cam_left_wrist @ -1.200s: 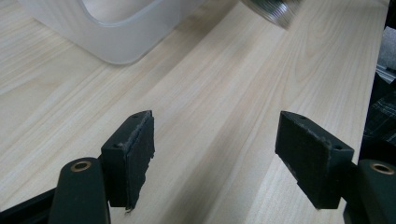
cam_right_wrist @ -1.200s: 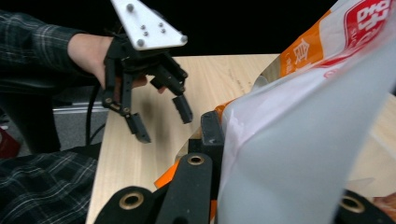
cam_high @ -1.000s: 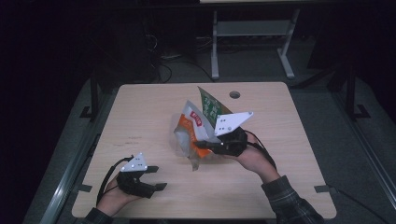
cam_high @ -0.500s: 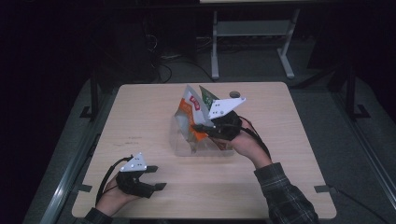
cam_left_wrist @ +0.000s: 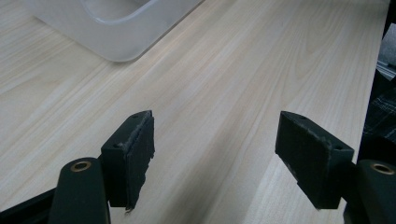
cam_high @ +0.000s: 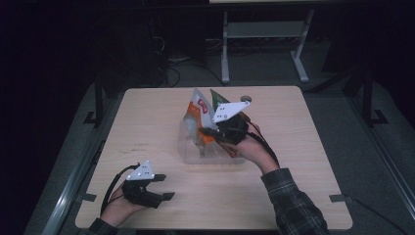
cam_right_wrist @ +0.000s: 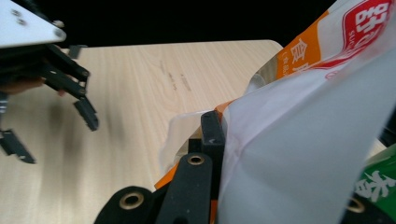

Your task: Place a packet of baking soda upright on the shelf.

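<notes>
My right gripper (cam_high: 211,133) is shut on an orange-and-white snack bag (cam_high: 196,113), which it holds upright over a clear plastic bin (cam_high: 188,152) at the table's middle. A green bag (cam_high: 217,97) stands right behind it; I cannot tell if the jaws clamp it too. In the right gripper view the white bag (cam_right_wrist: 303,140) covers one jaw of that gripper (cam_right_wrist: 280,163), and the green bag (cam_right_wrist: 379,186) shows at the lower right. My left gripper (cam_high: 165,186) rests open near the front left edge with nothing between its jaws (cam_left_wrist: 215,158).
The wooden table (cam_high: 147,122) is bare to the left of the bin. A corner of the bin (cam_left_wrist: 116,28) lies ahead of the left gripper. A small round grommet (cam_high: 246,98) sits near the far edge. Dark floor and a metal stand lie beyond.
My right hand has carried the bags a little away from the person and leftward, so they now stand more upright over the bin. The left gripper has stayed put.
</notes>
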